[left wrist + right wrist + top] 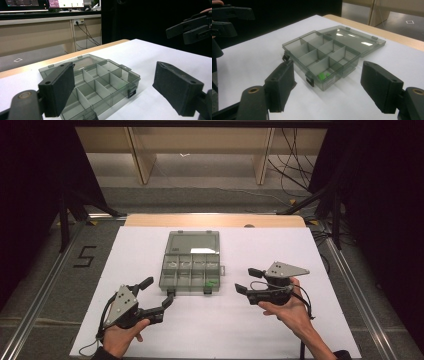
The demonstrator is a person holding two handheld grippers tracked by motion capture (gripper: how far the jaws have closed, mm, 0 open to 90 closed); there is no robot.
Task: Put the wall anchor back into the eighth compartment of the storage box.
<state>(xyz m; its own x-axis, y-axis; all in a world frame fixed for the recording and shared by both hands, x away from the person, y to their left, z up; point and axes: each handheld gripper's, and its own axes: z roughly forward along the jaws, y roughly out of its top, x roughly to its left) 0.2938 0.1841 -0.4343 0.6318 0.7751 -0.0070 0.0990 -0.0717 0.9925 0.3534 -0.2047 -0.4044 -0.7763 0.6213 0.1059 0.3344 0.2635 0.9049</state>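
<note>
While its hinged lid lies flat, one smoky translucent plastic organiser box (190, 268) sits mid-counter (150, 330), eight square compartments, green bits (323, 76) in one. Left gripper (159, 296) and right gripper (246, 280): matte black fingers spread, empty.

Compartment box (191, 268): smoke-grey, see-through plastic, with an equally grey translucent lid (192, 243) and black latches (310, 80). Small pieces (323, 75) in one corner compartment: bright green. Desk (150, 334): white surface, with a pale wood-coloured strip (215, 220) along its far edge. Left hand-held gripper (157, 295) and right hand-held gripper (246, 280): matt black jaws, each topped by a light grey three-cornered plate (286, 269). Floor (45, 260): grey, marked with a black numeral (85, 256).
</note>
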